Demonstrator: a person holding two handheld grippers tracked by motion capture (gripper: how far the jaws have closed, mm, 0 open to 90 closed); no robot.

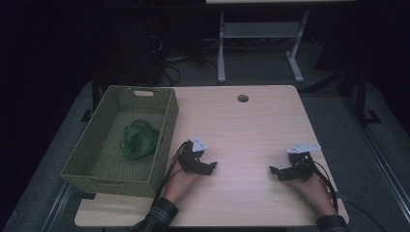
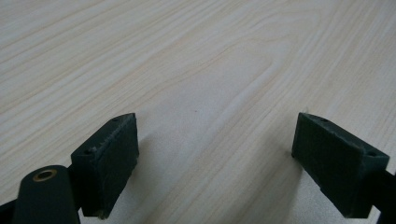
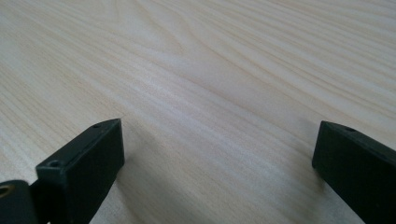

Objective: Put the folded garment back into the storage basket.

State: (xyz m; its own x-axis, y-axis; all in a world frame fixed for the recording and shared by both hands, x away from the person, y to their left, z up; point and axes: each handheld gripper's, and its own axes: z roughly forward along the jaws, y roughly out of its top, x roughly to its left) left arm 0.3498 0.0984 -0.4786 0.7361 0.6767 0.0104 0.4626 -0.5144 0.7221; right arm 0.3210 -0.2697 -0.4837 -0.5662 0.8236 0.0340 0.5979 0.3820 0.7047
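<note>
Basket (image 1: 99, 166): woven, olive green, rectangular, at the table's left edge, about 9 o'clock from table centre; handle slot in the far wall. No label or writing legible.

Cloth (image 1: 139, 139): green, crumpled, lying inside the basket toward its right wall, well apart from both grippers.

Left gripper (image 1: 212, 166): at 7 o'clock on the table (image 1: 241, 130), just right of the basket's near corner, held in a hand (image 1: 181, 176) with a plaid sleeve; grey plate on top, cable trailing back. Jaws spread wide apart, nothing between them; in the left gripper view bare wood lies in the gap. No markings readable.

Right gripper (image 1: 274, 171): at 5 o'clock, pointing left toward the other gripper. Jaws wide apart, nothing held; the right gripper view shows pale wood grain between them.

Hole (image 1: 242, 98): round, at 12 o'clock near the far edge.
</note>
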